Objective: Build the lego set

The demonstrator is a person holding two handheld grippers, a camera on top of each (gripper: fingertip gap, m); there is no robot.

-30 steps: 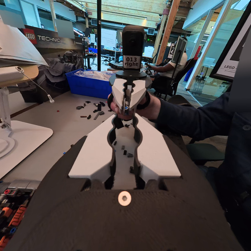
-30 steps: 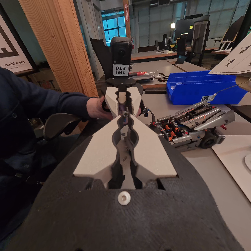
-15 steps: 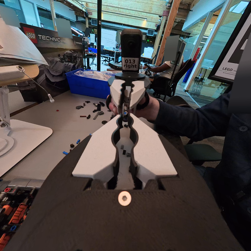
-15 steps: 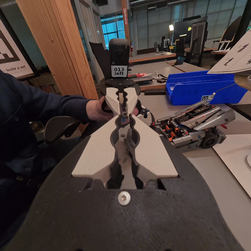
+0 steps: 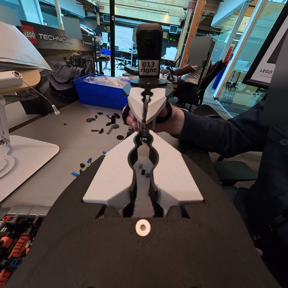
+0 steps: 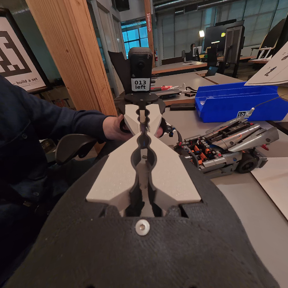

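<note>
My two grippers meet tip to tip above the grey table [image 5: 62,140]. My right gripper [image 6: 144,134] is shut on a small grey lego piece with a blue pin [image 5: 143,132]; the blue also shows between its fingers [image 6: 144,142]. My left gripper [image 5: 143,134] has its jaws narrowed onto the same piece, tips against the right gripper [image 5: 143,123]. The left gripper [image 6: 143,130] faces me in the right wrist view. A grey and orange lego car [image 6: 226,149] sits on the table to the right; its edge shows at the lower left [image 5: 15,233].
Loose dark lego pieces [image 5: 109,123] and small blue pins [image 5: 74,173] lie on the table. A blue bin [image 5: 99,95] [image 6: 233,106] stands behind. A white stand base [image 5: 26,155] and a booklet [image 6: 272,73] are nearby. A wooden post [image 6: 70,54] and a chair armrest [image 6: 74,145] are left. The tips of both grippers are at nearly the same place.
My left gripper's jaws have closed from wide open to narrow around the piece. The two grippers have come closer together, tip to tip.
</note>
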